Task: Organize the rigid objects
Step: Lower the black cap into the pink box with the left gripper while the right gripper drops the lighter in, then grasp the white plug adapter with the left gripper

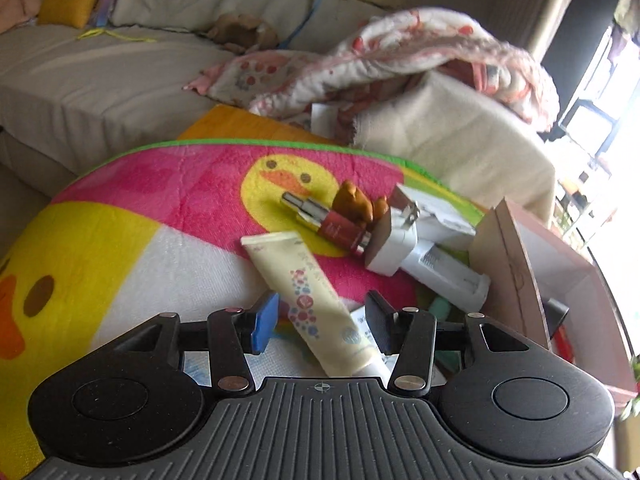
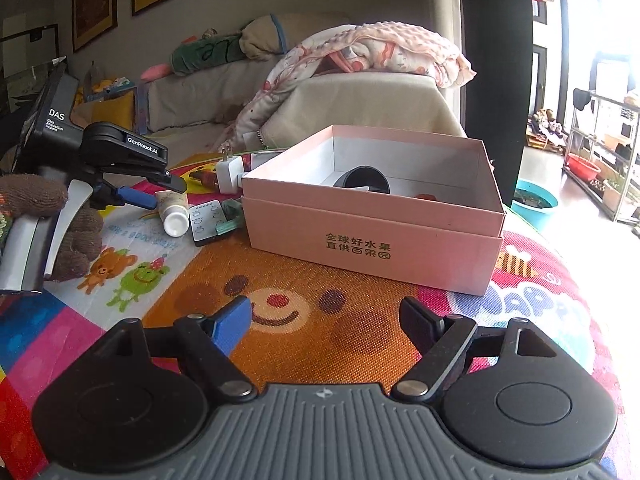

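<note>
- Nearest in the left wrist view, the left gripper (image 1: 320, 322) hangs with its jaws spread wide on either side of a cream tube (image 1: 312, 300); the fingers (image 1: 264, 322) are not pressing on it, so nothing is held.
- The tube lies on the play mat (image 1: 140, 208), cap end toward the camera, its crimped end pointing away to the left.
- Just past the tube, a white charger plug (image 1: 394, 246) rests against a white stick-like item (image 1: 448, 274), with a red lipstick (image 1: 336, 228) and a small brown toy (image 1: 354, 200) just behind.
- On the right stands the pink box (image 1: 516, 280), its near wall facing us.
- In the right wrist view, the right gripper (image 2: 324, 322) is wide open over the bear face on the mat (image 2: 304, 280), gripping nothing.
- Beyond it sits the open pink box (image 2: 372, 232); a dark round object (image 2: 366, 180) shows inside.
- Left of the box lie a black remote (image 2: 208, 220), a green clip (image 2: 230, 220) and the capped tube (image 2: 174, 210).
- Far behind, a sofa (image 2: 360, 100) carries a rumpled blanket (image 2: 380, 52).
</note>
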Tool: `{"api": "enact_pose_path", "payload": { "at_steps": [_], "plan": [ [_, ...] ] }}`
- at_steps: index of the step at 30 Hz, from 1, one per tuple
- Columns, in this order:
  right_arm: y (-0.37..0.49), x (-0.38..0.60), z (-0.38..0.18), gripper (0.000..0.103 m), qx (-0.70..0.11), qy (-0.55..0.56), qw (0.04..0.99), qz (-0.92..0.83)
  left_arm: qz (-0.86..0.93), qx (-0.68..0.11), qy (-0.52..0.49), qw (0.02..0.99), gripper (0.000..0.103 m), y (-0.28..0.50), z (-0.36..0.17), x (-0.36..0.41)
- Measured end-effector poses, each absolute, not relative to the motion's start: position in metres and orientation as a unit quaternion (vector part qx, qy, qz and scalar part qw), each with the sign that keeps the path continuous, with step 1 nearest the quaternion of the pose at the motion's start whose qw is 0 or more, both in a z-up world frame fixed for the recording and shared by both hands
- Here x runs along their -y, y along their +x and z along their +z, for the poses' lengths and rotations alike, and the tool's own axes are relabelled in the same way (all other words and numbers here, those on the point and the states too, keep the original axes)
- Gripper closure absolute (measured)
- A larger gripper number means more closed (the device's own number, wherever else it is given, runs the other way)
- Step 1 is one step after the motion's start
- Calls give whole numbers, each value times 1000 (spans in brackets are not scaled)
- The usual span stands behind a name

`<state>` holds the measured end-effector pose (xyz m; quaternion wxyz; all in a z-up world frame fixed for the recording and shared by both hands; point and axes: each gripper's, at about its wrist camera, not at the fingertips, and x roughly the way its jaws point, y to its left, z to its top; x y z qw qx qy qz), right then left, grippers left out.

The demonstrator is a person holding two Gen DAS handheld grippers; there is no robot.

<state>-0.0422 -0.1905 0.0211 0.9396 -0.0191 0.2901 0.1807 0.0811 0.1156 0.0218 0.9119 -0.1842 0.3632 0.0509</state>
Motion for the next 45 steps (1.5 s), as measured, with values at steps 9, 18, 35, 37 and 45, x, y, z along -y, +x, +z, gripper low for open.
{"api": "enact_pose_path", "payload": {
  "at_steps": [9, 18, 35, 37, 45],
  "plan": [
    [-40, 189, 19, 21, -298, -19, 938, 174, 57, -282, -82, 954, 51, 68, 36, -94],
    [-38, 187, 17, 21, -308, -24, 936, 170, -6, -304, -21, 952, 50, 129, 30, -61],
    [-30, 184, 16, 21, -326, -28, 930, 166, -98, -258, -87, 957, 79, 22, 50, -109],
    [-29, 176, 18, 21, -322, -39, 929, 175, -96, -255, -89, 958, 79, -4, 58, -118],
    [-2, 98, 48, 22, -291, -69, 916, 268, -70, -293, -121, 946, 79, -58, 38, -151]
  ]
}}
